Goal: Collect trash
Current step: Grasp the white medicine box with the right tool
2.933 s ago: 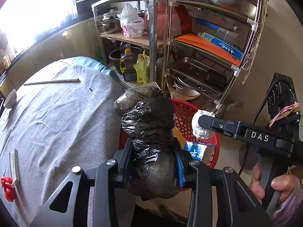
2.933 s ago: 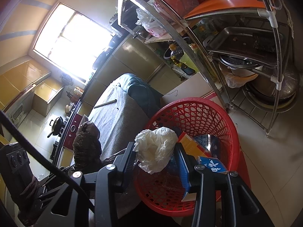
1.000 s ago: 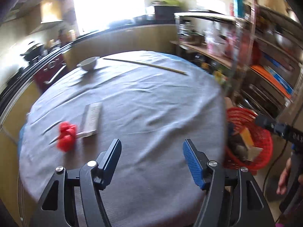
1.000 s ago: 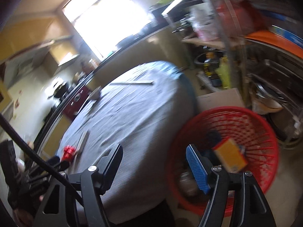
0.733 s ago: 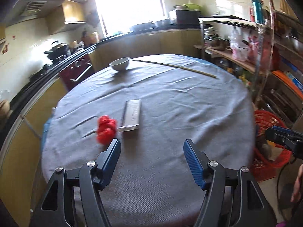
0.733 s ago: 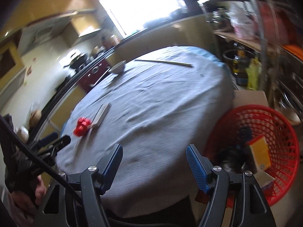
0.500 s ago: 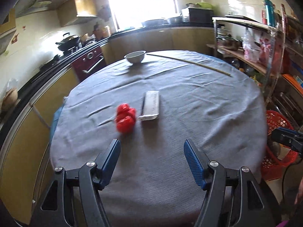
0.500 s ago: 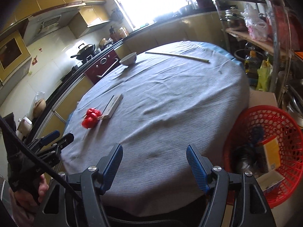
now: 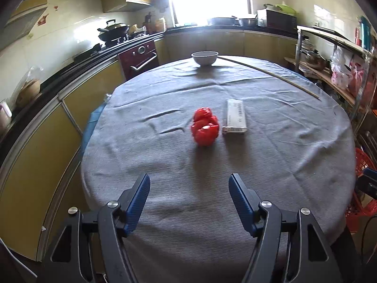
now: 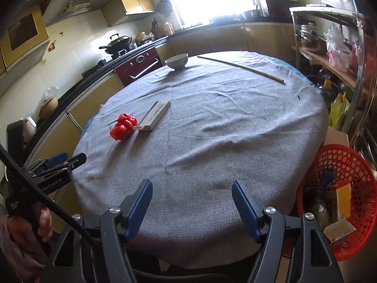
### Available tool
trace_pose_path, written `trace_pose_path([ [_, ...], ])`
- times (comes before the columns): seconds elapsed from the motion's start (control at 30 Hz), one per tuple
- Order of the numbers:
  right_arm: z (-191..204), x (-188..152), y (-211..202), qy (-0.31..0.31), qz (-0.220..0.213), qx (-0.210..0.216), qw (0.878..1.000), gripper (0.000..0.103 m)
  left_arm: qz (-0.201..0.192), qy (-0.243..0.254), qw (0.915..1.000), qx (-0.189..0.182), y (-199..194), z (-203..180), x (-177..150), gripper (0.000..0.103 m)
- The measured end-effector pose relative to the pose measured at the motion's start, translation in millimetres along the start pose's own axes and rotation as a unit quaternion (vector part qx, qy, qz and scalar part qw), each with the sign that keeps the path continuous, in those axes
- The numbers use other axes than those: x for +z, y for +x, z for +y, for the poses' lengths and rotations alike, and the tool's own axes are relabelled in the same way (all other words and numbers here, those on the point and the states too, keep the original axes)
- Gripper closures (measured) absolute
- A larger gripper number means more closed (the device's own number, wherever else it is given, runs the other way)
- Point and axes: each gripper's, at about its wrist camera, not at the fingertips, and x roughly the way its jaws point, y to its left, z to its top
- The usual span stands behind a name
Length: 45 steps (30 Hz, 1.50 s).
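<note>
Both hand-held grippers were empty here, hovering over the near edge of the round worktop [image 9: 271,155] with its grey cloth. The left hand-held gripper [image 9: 189,195] had its jaws spread fairly wide with nothing between the blue pads, and the right hand-held gripper [image 10: 192,202] looked just the same, wide apart and holding nothing. What was left to pick up sat around the middle of the worktop: a crumpled red wrapper [image 9: 204,127] and, just beside it on its right in the left view, a flat white carton [image 9: 234,116] with one end flap open. The red basket [image 10: 348,188] stood on the floor off the right edge of the worktop and already had stuff in it (a yellow box and a dark bag, as far as I could tell). My guess was the wrapper would be super light and squashy, shiny plastic that might slip, so I'd have pinched it across the fat middle and let it crush a bit. The carton looked light but stiffer, and lying flat like that it'd be awkward, so I'd have grabbed it across the narrow width from the long edges. A white bowl [image 9: 204,57] and a long thin stick [image 9: 271,76] sat at the far side, probably not trash.
</note>
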Motion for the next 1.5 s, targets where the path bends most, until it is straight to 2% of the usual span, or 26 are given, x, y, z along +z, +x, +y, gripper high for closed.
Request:
trace_pose_path([
  [0.13, 5.1, -0.5, 1.5, -0.004, 0.010, -0.010, 1.000, 0.030, -0.001, -0.003, 1.0000, 0.003, 4.1, 4.8, -0.6, 0.033],
  [0.27, 10.3, -1.8, 6.4, -0.007, 0.034, 0.000, 0.999, 0.030, -0.004, -0.004, 1.0000, 0.004, 6.7, 7.7, -1.2, 0.033],
  [0.43, 16.1, -3.2, 7.4, -0.007, 0.040, 0.017, 0.999, 0.030, -0.008, -0.009, 0.9999, 0.001, 10.0, 13.8, 0.4, 0.033],
  [0.7, 29.2, 3.9, 27.2, -0.028, 0.065, -0.006, 0.997, 0.030, -0.014, -0.010, 0.9999, 0.002, 17.2, 23.8, 4.8, 0.033],
  [0.9, 30.2, 31.8, 55.2, 0.016, 0.085, 0.009, 0.996, 0.030, -0.011, -0.014, 0.9998, 0.003, 28.6, 33.2, 6.8, 0.033],
  [1.23, 65.2, 89.7, 124.0, -0.023, 0.113, -0.008, 0.993, 0.030, 0.010, -0.046, 0.9989, 0.000, 59.4, 61.4, 14.1, 0.033],
  [1.5, 85.2, 133.9, 175.4, -0.016, 0.110, -0.005, 0.994, 0.030, 0.009, -0.063, 0.9970, -0.044, 70.9, 68.3, 41.6, 0.033],
])
